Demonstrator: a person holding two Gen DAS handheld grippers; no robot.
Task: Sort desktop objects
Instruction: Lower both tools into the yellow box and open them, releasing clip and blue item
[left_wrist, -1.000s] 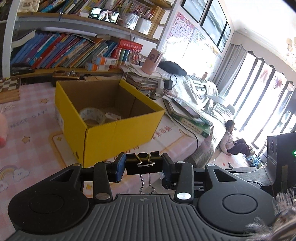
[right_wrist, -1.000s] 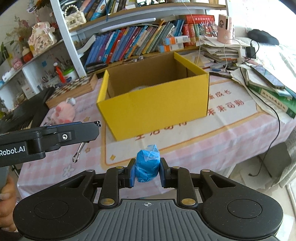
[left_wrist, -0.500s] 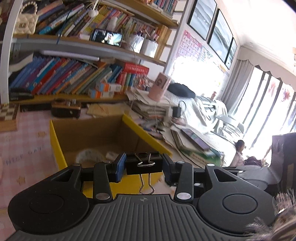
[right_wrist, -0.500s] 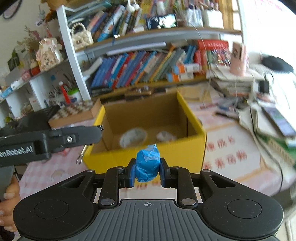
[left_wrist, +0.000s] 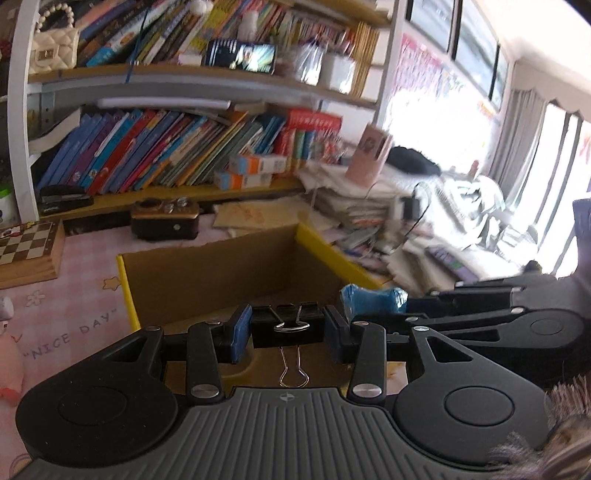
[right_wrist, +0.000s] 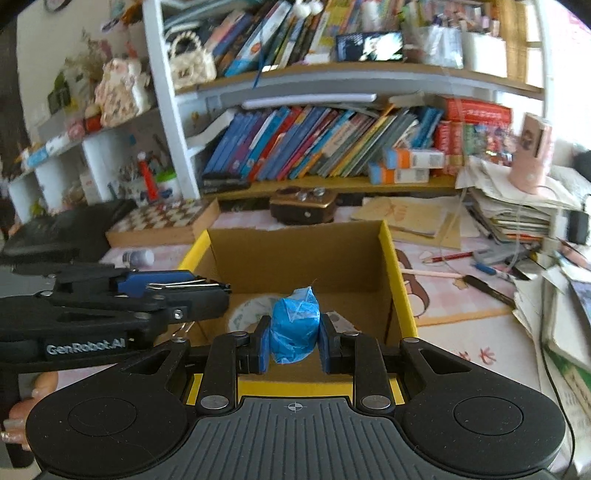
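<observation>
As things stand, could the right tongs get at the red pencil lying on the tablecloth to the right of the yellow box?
Probably not yet. The right tongs are shut on a blue wrapped lump over the yellow box, so they would have to drop it first. The red pencil itself lies uncovered.

Matt cardboard box (right_wrist: 400, 291), crinkled glossy blue wrapper (right_wrist: 294, 325), metal-handled binder clip (left_wrist: 288, 325)

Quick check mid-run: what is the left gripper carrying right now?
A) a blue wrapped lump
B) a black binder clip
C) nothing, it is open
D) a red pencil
B: in the left wrist view the left gripper is clamped on a black binder clip, its wire handles hanging down; the blue wrapped lump sits in the right gripper.
</observation>
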